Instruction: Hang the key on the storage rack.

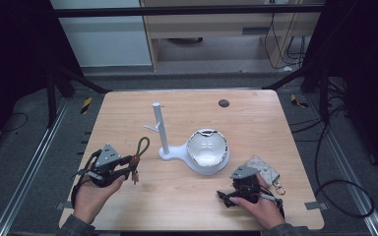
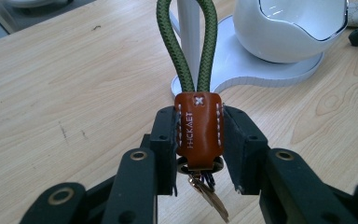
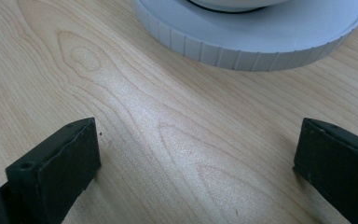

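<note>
Seen from the high view, a person at a light wooden desk (image 1: 187, 196) works a hand-held gripper in each hand: the left hand-held gripper (image 1: 130, 166) sits near the desk's left front and grasps a keychain (image 1: 139, 158) whose green rope loop arcs up toward a white stand (image 1: 161, 130), a slim post with a short side peg rising from a base that also carries a white bowl-shaped cup (image 1: 206, 147). The right hand-held gripper (image 1: 222, 195) lies low near the desk's right front, just before the stand's round base, with a grey patterned pouch (image 1: 263, 168) on a metal clip beside the hand. In the left gripper view, the two black jaws are clenched on the keychain's brown leather tab (image 2: 198, 130), stitched in white and stamped with small letters; the green rope loop (image 2: 186, 46) stands upright above it in front of the stand's post, and a metal ring and key hang below. In the right gripper view, the jaws stand wide apart, released, over bare wood, with the ribbed rim of the stand's base (image 3: 242, 46) just beyond them.
</note>
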The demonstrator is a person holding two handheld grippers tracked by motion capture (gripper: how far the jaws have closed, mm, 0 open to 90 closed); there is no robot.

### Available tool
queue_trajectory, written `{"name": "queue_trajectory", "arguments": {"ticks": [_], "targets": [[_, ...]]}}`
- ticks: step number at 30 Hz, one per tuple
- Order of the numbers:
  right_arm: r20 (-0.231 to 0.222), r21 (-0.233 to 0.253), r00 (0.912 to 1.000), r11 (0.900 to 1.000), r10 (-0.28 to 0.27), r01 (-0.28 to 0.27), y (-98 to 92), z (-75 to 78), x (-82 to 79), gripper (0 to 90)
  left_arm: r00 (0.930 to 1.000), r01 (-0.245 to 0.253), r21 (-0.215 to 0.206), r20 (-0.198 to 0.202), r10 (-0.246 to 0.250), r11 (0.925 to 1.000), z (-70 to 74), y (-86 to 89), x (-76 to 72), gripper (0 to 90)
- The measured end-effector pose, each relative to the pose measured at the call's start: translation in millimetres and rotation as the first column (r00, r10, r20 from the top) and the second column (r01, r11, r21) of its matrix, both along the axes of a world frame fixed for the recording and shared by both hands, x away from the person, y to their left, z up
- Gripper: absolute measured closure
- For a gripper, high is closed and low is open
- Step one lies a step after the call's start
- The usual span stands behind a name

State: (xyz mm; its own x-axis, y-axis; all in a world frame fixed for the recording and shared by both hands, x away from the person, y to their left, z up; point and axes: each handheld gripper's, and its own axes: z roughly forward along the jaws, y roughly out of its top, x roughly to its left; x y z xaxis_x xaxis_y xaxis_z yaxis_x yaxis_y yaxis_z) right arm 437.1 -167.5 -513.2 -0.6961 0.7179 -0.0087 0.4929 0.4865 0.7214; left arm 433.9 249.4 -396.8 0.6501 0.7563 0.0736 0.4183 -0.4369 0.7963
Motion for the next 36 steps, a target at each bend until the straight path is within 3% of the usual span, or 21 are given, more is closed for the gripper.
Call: {"name": "queue_trajectory", "arguments": {"ticks": [10,21,36], "targets": [[-0.002,0.001,1.0,1.0,-0.001,0.001,0.1,0.1,0.0,0.2,0.9994,0.033,-0.025,0.012,-0.033,0.9991,7.1,-7.6,-6.9,66.2],[0.0,-0.003,1.0,1.0,0.0,0.0,-0.1,0.1,-0.1,0.2,0.9938,0.091,-0.03,0.068,-0.088,0.9954,28.6,-28.6,-16.3,66.2],[-0.003,-0.003,1.0,1.0,-0.002,0.002,-0.1,0.3,-0.4,0.3,0.9909,0.094,-0.052,0.101,-0.089,0.9942,49.8,-36.5,-10.3,66.1]]}}
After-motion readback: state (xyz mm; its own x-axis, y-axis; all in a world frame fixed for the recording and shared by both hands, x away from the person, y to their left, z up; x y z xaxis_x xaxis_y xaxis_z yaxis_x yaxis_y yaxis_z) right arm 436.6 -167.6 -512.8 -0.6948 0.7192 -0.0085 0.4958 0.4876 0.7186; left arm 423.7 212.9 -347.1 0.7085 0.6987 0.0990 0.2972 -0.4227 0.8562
